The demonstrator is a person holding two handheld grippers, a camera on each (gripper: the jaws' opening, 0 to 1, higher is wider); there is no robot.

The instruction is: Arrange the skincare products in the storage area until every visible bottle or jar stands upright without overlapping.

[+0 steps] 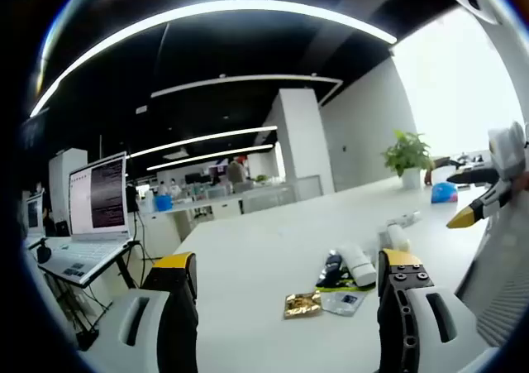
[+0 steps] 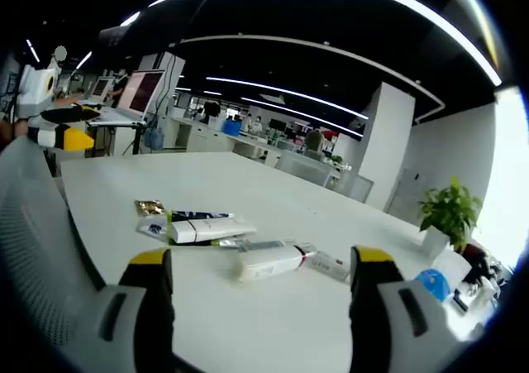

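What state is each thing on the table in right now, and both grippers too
left gripper: open, empty, above the table.
right gripper: open, empty.
white tube: lying flat.
white bottle: lying on its side.
gold sachet: flat on the white table.
dark tube: lying down, touching other products.
laptop: open, screen lit.
potted plant: upright.

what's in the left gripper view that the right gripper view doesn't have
Left gripper view alone: an open laptop seen close up on a stand beside the white table, and the right gripper coming in from the right.

Right gripper view alone: the left gripper at the left edge, and a mesh chair back.

Both: the skincare tubes and gold sachet lying flat on the table, nothing standing upright, plus a potted plant and a blue object.
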